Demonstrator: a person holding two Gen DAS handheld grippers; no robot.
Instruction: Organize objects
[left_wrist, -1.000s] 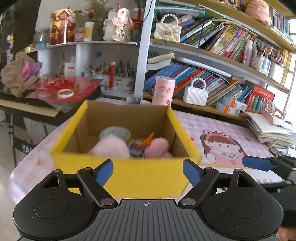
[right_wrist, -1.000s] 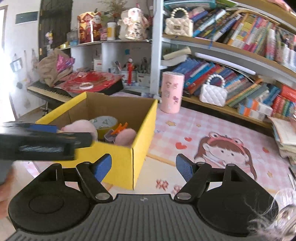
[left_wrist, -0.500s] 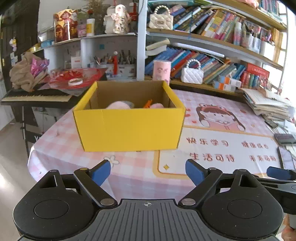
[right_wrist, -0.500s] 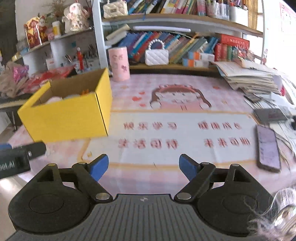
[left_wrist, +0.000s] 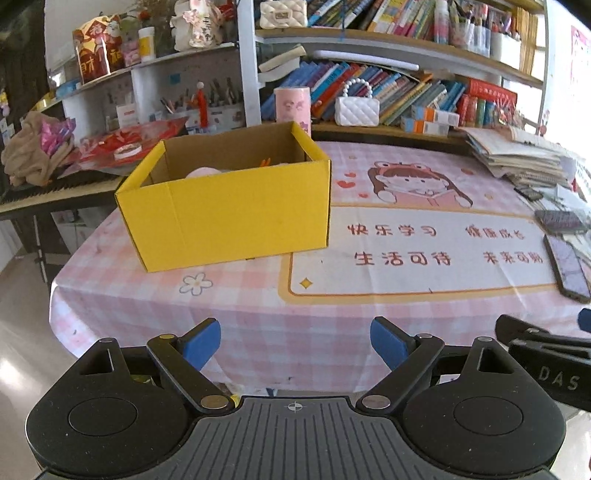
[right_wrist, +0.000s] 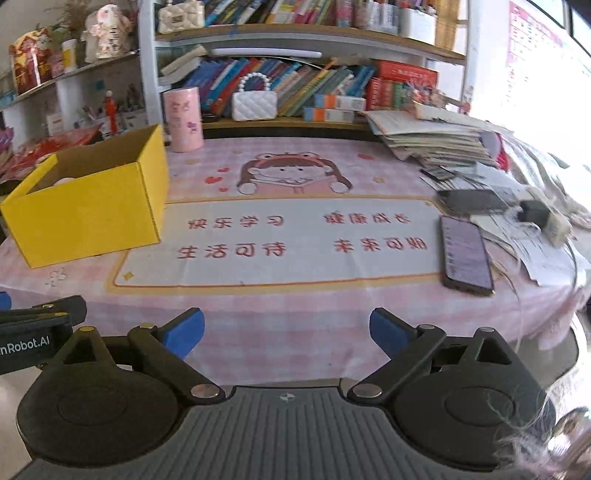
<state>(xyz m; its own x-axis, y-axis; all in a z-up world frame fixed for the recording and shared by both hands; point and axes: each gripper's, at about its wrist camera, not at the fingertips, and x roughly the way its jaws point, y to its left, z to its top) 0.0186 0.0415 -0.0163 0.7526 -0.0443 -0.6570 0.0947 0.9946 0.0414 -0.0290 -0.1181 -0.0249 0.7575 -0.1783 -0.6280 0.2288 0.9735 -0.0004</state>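
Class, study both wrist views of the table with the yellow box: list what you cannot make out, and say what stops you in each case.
1. Box contents: in the left wrist view the front wall hides all but a pink top and an orange tip; in the right wrist view, only a pale sliver.
2. Phone screen: right view, text too small and blurred.
3. Left tool: right view, cut off by the left edge.
4. Right tool: left view, cut off by the right edge.

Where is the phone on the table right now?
The phone lies flat near the table's right edge in the right wrist view, just right of the printed mat, with scattered papers beside it.
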